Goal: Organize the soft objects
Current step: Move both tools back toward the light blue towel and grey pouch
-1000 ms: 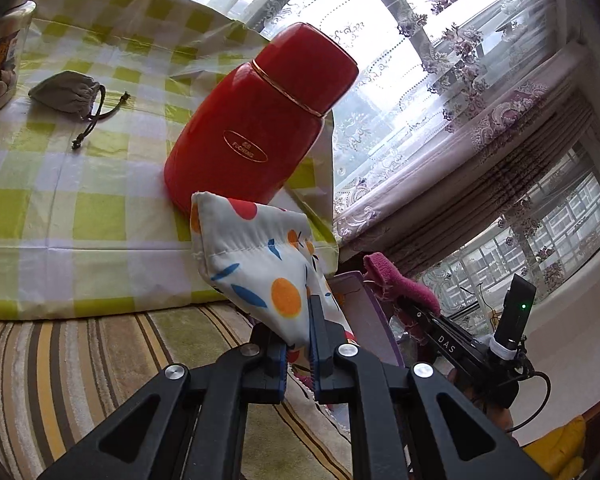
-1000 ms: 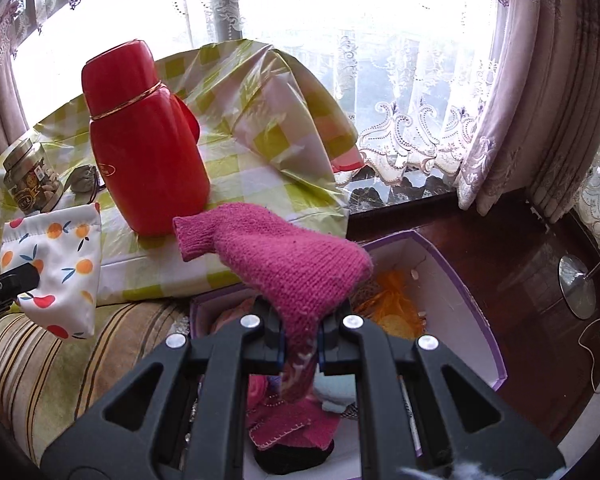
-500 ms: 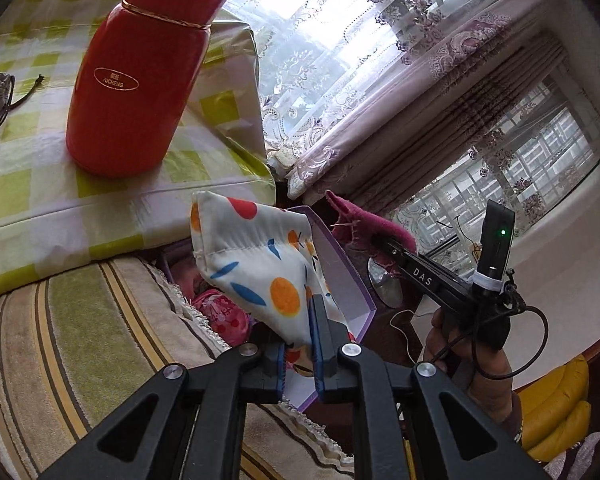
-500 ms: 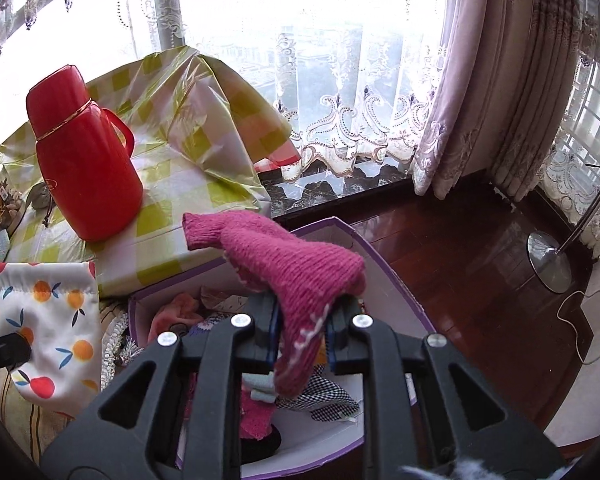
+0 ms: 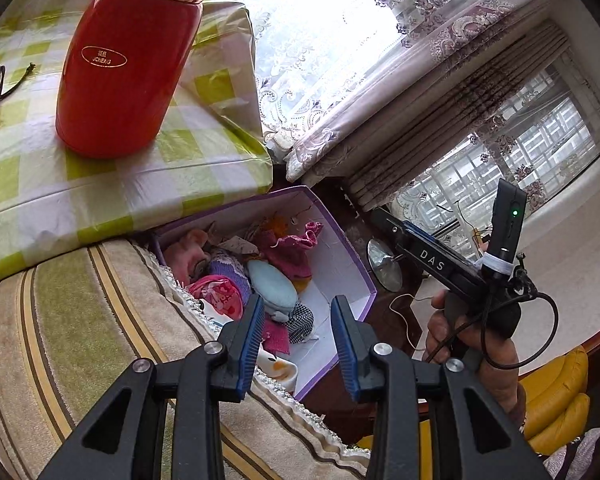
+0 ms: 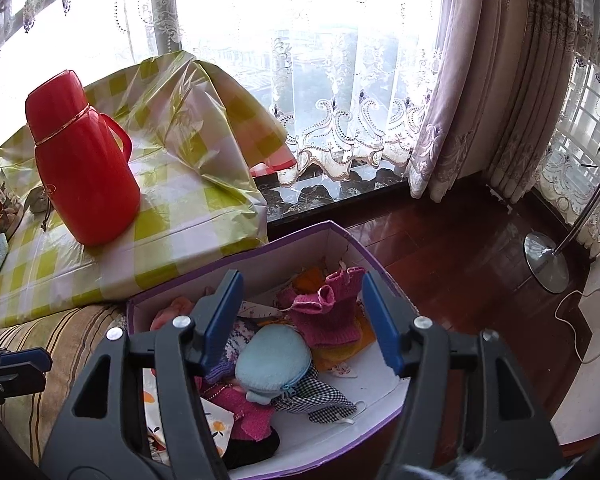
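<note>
Purple-edged cardboard box [image 6: 342, 236]: holds pink knitted sock [image 6: 332, 312] and fruit-print pouch [image 6: 216, 428].
Left gripper [image 5: 298, 344]: jaws just opened, nothing between.
Right gripper [image 6: 302, 320]: jaws just opened, empty, above box.

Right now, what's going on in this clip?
A person is sorting soft things into a purple box on the floor beside a striped cushion. Both tools have just been opening and nothing is between their pads. The right tool hangs over the box, above the pink knitted piece lying inside. The left tool is open too, with the fruit-print pouch down in the box. A red flask stands on the checked tablecloth.
</note>
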Demonstrator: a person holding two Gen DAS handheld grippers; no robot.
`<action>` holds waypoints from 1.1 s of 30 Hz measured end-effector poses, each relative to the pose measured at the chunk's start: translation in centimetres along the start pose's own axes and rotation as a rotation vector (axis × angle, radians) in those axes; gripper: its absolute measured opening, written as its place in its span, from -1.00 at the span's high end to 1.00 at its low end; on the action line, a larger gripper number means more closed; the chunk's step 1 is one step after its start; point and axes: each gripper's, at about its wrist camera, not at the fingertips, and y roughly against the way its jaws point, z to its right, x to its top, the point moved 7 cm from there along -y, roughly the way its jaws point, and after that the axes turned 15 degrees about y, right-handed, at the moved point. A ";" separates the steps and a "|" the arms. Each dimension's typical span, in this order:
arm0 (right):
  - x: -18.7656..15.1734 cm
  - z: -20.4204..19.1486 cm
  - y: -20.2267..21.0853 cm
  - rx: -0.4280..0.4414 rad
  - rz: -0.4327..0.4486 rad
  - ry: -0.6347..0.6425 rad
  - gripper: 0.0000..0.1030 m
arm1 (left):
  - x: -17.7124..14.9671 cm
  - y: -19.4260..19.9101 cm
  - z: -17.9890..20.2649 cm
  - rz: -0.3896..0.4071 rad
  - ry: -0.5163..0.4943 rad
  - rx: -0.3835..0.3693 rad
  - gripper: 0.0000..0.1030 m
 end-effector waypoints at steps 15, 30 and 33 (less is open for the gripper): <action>1.2 -3.1 1.0 0.047 0.023 0.059 -0.28 | 2.6 3.5 -3.2 0.108 0.059 0.028 0.30; 2.6 -12.9 2.3 0.212 0.035 0.218 -0.29 | 7.0 12.6 -13.4 0.340 0.251 0.133 0.30; 2.9 -15.2 2.4 0.240 0.036 0.259 -0.29 | 7.4 14.4 -15.9 0.381 0.298 0.164 0.30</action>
